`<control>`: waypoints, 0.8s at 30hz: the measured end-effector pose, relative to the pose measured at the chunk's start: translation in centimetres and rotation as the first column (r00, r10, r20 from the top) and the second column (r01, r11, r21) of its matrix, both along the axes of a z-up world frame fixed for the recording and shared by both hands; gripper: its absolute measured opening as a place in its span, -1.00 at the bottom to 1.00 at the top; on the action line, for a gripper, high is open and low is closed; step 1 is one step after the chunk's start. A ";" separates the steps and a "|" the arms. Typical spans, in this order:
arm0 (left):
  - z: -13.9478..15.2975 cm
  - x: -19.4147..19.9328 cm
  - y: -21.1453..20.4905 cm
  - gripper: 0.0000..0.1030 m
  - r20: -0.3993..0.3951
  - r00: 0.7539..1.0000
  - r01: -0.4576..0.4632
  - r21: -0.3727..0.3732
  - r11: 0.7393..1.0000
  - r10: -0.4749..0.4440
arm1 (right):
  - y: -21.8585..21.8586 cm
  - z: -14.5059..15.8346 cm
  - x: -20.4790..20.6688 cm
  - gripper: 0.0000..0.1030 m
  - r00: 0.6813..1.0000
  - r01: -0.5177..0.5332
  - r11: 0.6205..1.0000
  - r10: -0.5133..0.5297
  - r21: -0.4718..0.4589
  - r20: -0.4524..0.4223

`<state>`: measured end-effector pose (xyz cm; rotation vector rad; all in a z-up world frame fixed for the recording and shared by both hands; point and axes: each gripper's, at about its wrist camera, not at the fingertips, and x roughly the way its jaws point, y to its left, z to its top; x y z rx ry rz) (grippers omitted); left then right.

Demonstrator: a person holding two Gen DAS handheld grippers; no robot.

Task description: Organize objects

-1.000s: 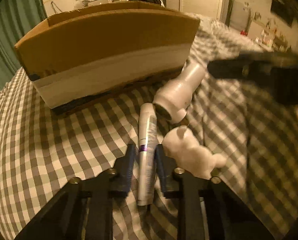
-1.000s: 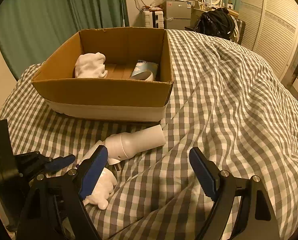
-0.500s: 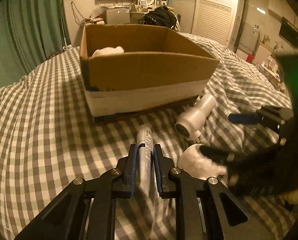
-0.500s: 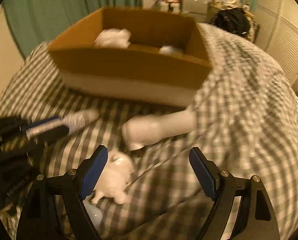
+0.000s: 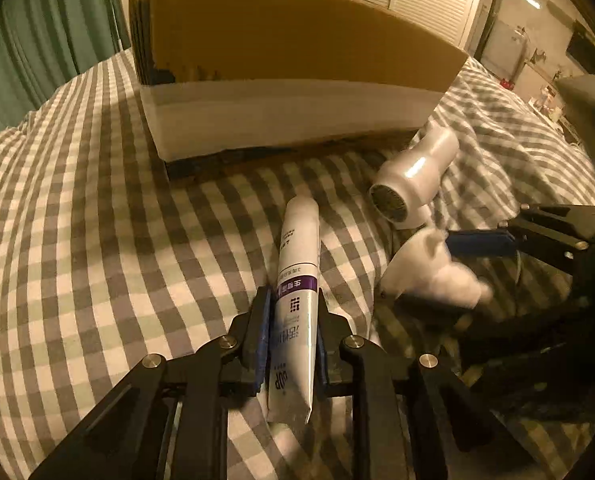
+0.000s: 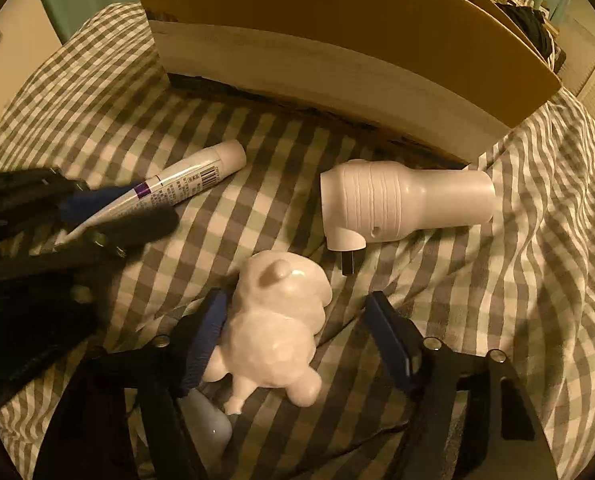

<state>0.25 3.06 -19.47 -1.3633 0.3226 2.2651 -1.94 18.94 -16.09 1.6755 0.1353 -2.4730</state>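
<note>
My left gripper (image 5: 291, 328) is shut on a white tube with a purple band (image 5: 297, 280), held just above the checked bedspread; the tube also shows in the right wrist view (image 6: 185, 188). My right gripper (image 6: 301, 336) is open around a white animal figurine (image 6: 277, 328); its left pad touches the figurine and the right pad stands apart. The figurine shows in the left wrist view (image 5: 429, 272) too. A white hair dryer (image 6: 401, 200) lies beyond it, by the cardboard box (image 6: 337, 48).
The cardboard box (image 5: 289, 64) stands on the bed right behind the objects, its near wall facing me. A small white object (image 6: 209, 424) lies under my right gripper's left finger. Green curtains (image 5: 37, 40) hang at the left.
My right gripper has dropped down and forward so its open jaws now straddle the figurine. My left gripper, still holding the tube, has moved closer to the box.
</note>
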 end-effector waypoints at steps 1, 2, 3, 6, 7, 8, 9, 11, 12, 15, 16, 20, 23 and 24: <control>0.1 -0.1 -0.1 -0.61 0.003 1.000 -0.003 0.008 1.000 0.003 | 0.2 0.3 0.1 -0.07 1.000 0.003 1.000 -0.004 -0.019 -0.009; 0.2 -0.1 -0.2 -0.61 0.004 1.000 -0.007 0.015 1.000 0.007 | 0.3 0.5 0.2 -0.07 1.000 0.004 0.999 -0.004 -0.036 -0.017; 0.3 -0.1 -0.2 -0.61 0.003 1.000 -0.009 0.017 1.000 0.009 | 0.5 0.9 0.4 -0.07 1.000 0.007 0.999 -0.008 -0.044 -0.030; 1.0 0.3 -0.4 -0.68 -0.018 1.000 -0.021 0.023 1.000 0.021 | 0.7 1.6 0.8 -0.07 0.998 0.015 0.999 -0.017 -0.042 -0.059; 1.4 0.6 -0.6 -0.69 -0.024 0.999 -0.026 0.024 0.999 0.026 | 0.7 2.0 1.0 -0.07 0.998 0.012 0.999 -0.016 -0.048 -0.068; 1.3 0.5 -0.7 -0.69 -0.026 0.999 -0.027 0.028 0.999 0.028 | 0.8 2.3 1.2 -0.07 0.997 0.011 0.998 -0.015 -0.054 -0.079; 1.7 0.7 -0.9 -0.69 -0.025 0.999 -0.033 0.038 0.999 0.034 | 0.8 2.6 1.4 -0.07 0.996 0.008 0.998 -0.013 -0.058 -0.091; 2.4 1.0 -1.3 -0.70 -0.034 0.998 -0.048 0.047 0.998 0.050 | 0.9 3.5 1.7 -0.07 0.993 0.003 0.997 -0.011 -0.071 -0.120; 3.0 1.2 -1.5 -0.70 -0.048 0.997 -0.051 0.050 0.997 0.054 | 0.9 3.9 1.9 -0.07 0.991 0.002 0.997 -0.012 -0.075 -0.131; 4.8 1.6 -1.7 -0.71 -0.081 0.994 -0.064 0.066 0.996 0.069 | 1.0 5.3 2.2 -0.07 0.986 -0.004 0.996 -0.010 -0.086 -0.165; 5.4 1.7 -1.6 -0.72 -0.092 0.993 -0.068 0.071 0.995 0.074 | 1.4 5.9 2.0 -0.07 0.983 -0.005 0.996 -0.011 -0.089 -0.181; 7.6 2.3 -1.9 -0.80 -0.137 0.988 -0.060 0.084 0.995 0.071 | 1.6 7.8 2.3 -0.07 0.973 -0.008 0.995 -0.016 -0.103 -0.232; 7.8 2.1 -1.8 -0.80 -0.133 0.989 -0.057 0.071 0.996 0.066 | 1.6 9.1 2.7 -0.07 0.965 -0.002 0.993 -0.028 -0.114 -0.262; 7.5 2.0 -1.5 -0.80 -0.126 0.990 -0.056 0.060 0.997 0.063 | 1.5 9.0 2.8 -0.07 0.963 -0.001 0.993 -0.031 -0.118 -0.266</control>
